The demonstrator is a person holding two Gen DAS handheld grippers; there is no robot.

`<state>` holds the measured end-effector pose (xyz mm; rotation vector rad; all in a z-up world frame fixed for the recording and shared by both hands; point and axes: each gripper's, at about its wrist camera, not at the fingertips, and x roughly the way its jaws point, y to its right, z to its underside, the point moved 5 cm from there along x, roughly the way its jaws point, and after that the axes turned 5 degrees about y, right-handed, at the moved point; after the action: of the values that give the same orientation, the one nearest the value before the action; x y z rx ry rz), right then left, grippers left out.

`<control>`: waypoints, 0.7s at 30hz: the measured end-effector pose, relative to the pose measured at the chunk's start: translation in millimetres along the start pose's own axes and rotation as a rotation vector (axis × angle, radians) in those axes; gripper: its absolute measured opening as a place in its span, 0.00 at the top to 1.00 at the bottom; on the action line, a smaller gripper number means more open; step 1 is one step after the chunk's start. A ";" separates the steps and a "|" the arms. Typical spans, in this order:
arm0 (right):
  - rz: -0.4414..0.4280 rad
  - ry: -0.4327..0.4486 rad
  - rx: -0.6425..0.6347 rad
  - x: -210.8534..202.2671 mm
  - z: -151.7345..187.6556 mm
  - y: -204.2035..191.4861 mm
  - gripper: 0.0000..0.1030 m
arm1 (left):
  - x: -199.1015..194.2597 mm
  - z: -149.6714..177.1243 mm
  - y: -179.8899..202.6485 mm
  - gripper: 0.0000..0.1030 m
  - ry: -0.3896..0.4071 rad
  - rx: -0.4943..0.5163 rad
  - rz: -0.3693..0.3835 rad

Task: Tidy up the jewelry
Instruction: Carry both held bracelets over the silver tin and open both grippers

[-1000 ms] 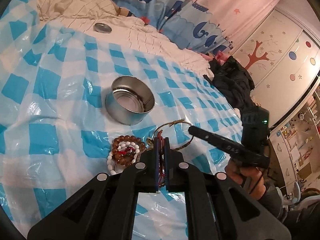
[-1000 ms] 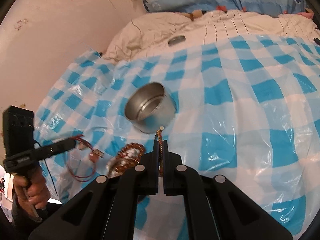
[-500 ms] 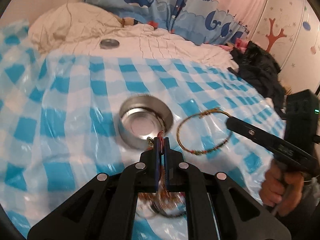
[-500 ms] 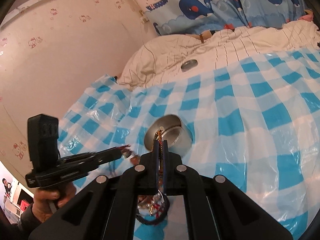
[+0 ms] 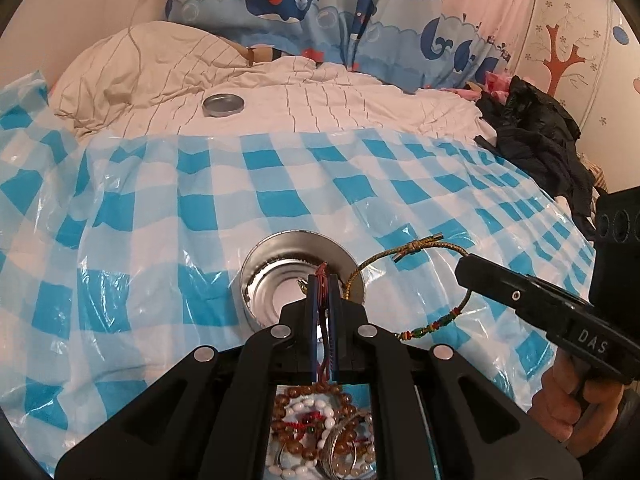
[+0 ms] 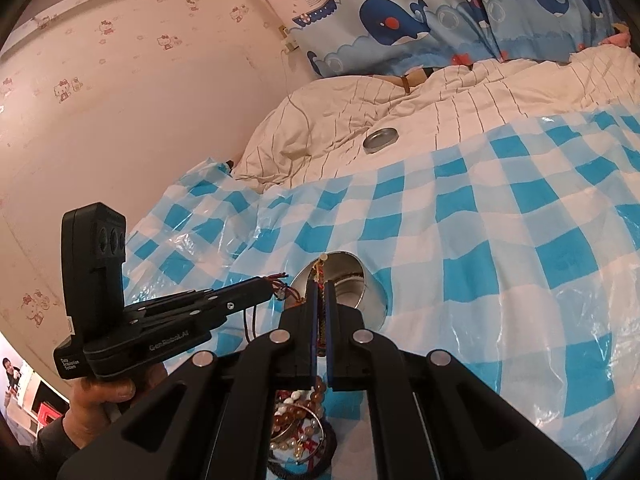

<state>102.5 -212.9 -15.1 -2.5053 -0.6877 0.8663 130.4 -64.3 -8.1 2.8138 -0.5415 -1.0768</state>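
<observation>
Right gripper (image 5: pixel 466 266) read "DAS"; left gripper (image 6: pixel 276 288) read "GenRobot.AI". Both angled downward over the tin (image 5: pixel 280 280). Left pinched a red cord (image 5: pixel 322 280), right a woven bracelet (image 5: pixel 404 256). Beads (image 5: pixel 316 428) lay nearer me.

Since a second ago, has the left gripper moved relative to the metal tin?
Yes. The left gripper, shut on a red cord, sat over the bead pile below the tin earlier; now its tips reach the tin's opening.

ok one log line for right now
left gripper: shut on red cord | right gripper: shut on braided bracelet | both over tin
</observation>
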 end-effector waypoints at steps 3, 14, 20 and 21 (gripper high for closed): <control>0.001 0.006 -0.005 5.1 -2.6 -0.4 0.96 | 6.7 -2.3 -2.5 0.96 -0.006 -0.014 0.001; 0.022 0.029 0.022 20.0 -14.9 10.3 0.96 | 44.1 -9.8 -19.1 0.96 -0.051 -0.159 0.063; 0.007 0.011 0.030 38.2 -15.4 8.8 0.96 | 59.6 -2.1 -44.6 0.89 -0.104 -0.239 0.036; 0.004 0.006 0.032 41.8 -15.0 8.2 0.96 | 58.7 -2.3 -47.0 0.86 -0.104 -0.241 0.032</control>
<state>143.6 -198.9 -27.4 -2.4807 -0.6619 0.8639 186.3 -41.2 -52.7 2.5463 -0.4317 -1.1986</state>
